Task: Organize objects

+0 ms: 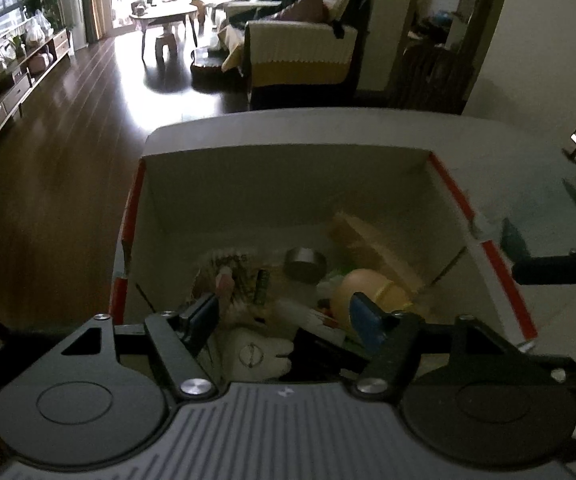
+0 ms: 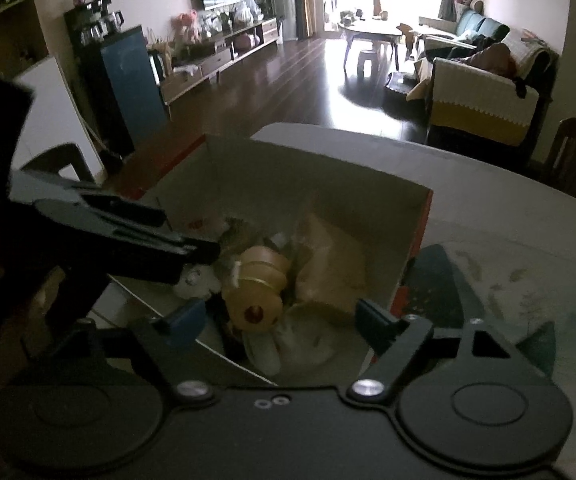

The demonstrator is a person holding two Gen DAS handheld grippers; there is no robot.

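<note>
Left wrist view: both tongs spread, empty | tan spool lies in cardboard box among clutter | likely light, rigid, smooth, may roll | you should pinch its flanges.

From the left wrist we look steeply down, close over the open red-edged cardboard box on the pale round table. From the right wrist we face it from its right, equally near. We share the box's interior and the living room beyond.
</note>
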